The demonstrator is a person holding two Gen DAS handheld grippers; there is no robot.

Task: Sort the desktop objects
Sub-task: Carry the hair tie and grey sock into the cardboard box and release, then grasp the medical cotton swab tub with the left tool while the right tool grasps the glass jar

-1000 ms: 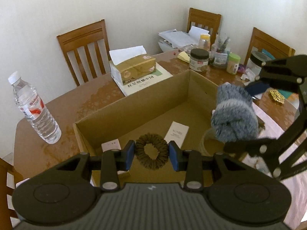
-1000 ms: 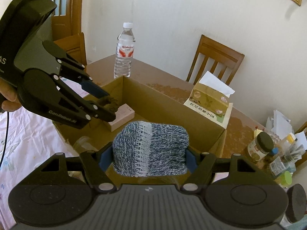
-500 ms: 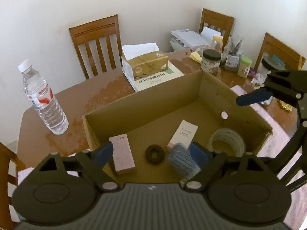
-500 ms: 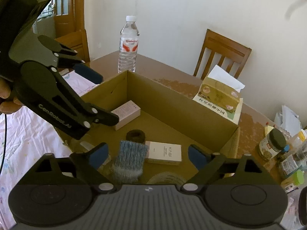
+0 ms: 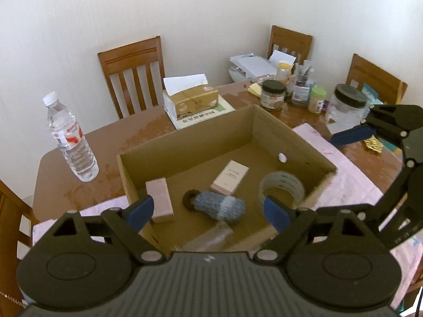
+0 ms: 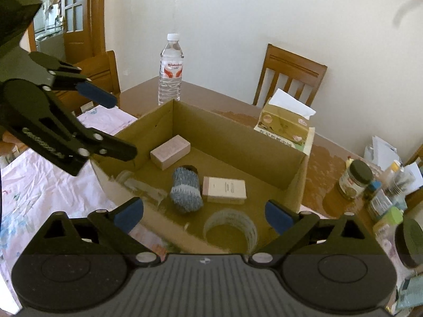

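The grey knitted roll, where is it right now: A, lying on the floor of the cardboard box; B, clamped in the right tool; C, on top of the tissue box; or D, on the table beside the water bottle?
A: the grey knitted roll lies on the floor of the cardboard box, beside the white carton.

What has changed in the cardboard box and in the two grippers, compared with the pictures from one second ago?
The left gripper let go of the dark ring-shaped hair tie, and the right gripper let go of the grey knitted roll. Both now lie on the floor of the open cardboard box, touching each other. Both grippers' jaws are opening, with nothing held between them, and have drawn back. The two small boxes, the tape roll and the bottle stayed in place.
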